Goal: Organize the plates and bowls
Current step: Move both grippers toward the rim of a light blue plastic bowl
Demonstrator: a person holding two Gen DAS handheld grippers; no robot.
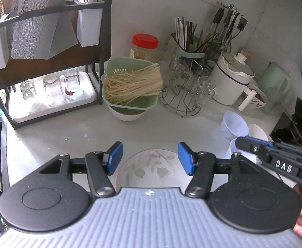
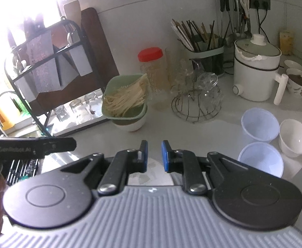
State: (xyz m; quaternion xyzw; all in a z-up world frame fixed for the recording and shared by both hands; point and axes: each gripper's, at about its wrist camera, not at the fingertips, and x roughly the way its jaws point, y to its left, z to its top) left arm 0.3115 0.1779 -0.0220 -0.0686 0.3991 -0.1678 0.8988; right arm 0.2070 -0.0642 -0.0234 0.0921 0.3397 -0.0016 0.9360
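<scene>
Early days here, by the look of it: nothing is stacked yet. The left gripper (image 1: 150, 158) hovers spread wide and empty above a glassy, leaf-patterned plate (image 1: 148, 168) on the pale, smooth desk (image 1: 68, 136). The right gripper (image 2: 154, 156) is narrowly parted, pinching nothing. To its right, two thin translucent plastic bowls (image 2: 260, 124) and a glossy white ceramic bowl (image 2: 295, 137) sit apart, all still to be gathered.

A home kitchen: tiled wall, white counter (image 1: 68, 136) with dish rack (image 1: 47, 62), chopstick holder (image 2: 205, 55), electric pot (image 2: 256, 70), noodles (image 1: 130, 84).
</scene>
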